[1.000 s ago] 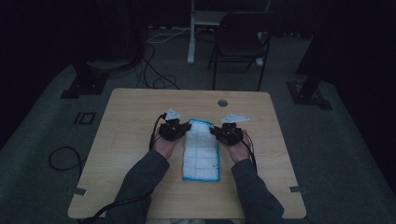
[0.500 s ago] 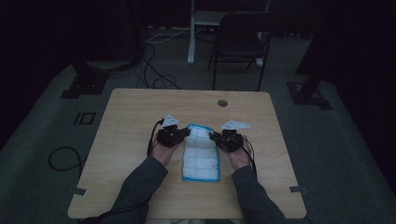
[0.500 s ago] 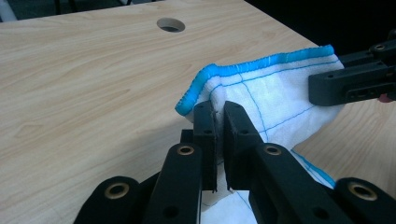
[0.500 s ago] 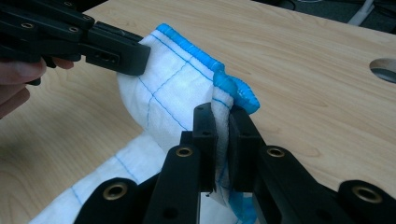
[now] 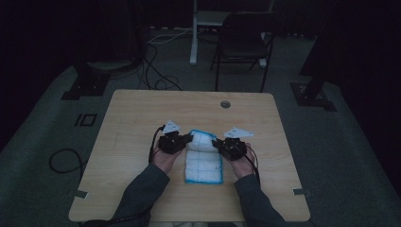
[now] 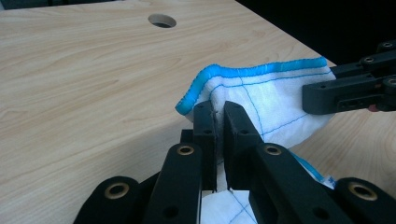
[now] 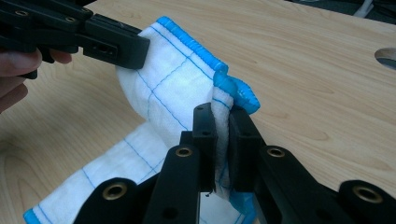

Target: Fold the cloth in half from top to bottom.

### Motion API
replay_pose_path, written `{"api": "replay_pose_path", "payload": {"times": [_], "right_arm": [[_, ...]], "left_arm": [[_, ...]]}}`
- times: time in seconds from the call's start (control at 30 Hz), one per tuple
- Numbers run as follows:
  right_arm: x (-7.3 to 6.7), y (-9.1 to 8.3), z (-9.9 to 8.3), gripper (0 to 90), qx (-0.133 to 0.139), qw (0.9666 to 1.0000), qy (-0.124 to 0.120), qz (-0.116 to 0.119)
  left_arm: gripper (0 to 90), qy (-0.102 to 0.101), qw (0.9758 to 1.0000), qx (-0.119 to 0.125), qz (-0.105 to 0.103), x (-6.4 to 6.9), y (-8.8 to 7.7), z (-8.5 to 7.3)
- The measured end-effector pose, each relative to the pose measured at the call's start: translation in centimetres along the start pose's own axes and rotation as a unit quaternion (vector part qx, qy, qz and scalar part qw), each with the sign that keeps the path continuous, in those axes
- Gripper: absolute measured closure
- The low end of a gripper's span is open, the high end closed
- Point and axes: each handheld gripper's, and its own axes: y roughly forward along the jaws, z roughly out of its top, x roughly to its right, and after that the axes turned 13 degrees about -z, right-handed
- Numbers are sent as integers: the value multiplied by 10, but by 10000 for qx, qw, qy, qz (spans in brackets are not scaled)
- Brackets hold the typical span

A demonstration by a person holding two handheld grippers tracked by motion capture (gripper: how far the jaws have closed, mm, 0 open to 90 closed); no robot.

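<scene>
Both grippers, left point(image 6: 217, 126) and right point(image 7: 223, 130), pinch the cloth's point(image 5: 203, 158) far corners, lifting that edge, likely for folding.

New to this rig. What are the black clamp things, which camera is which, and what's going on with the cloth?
There is no robot arm: a person sits at a wooden table and holds a hand-held two-jaw tool in each hand. The high view looks down from above; there the left gripper and right gripper face each other. The other two pictures come from cameras riding on each tool, looking along its black jaws. On the table lies a white cloth with a blue edge. Each gripper is shut on a corner of its far end, lifting that end off the table while the near end lies flat.
</scene>
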Motion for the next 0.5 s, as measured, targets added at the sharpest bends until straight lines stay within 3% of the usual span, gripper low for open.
{"api": "replay_pose_path", "payload": {"times": [0.5], "right_arm": [[-2,-5,-12,840,25,9998,168,71]], "left_arm": [[855,-20,9999,65,-91,8,-5,-10]]}}
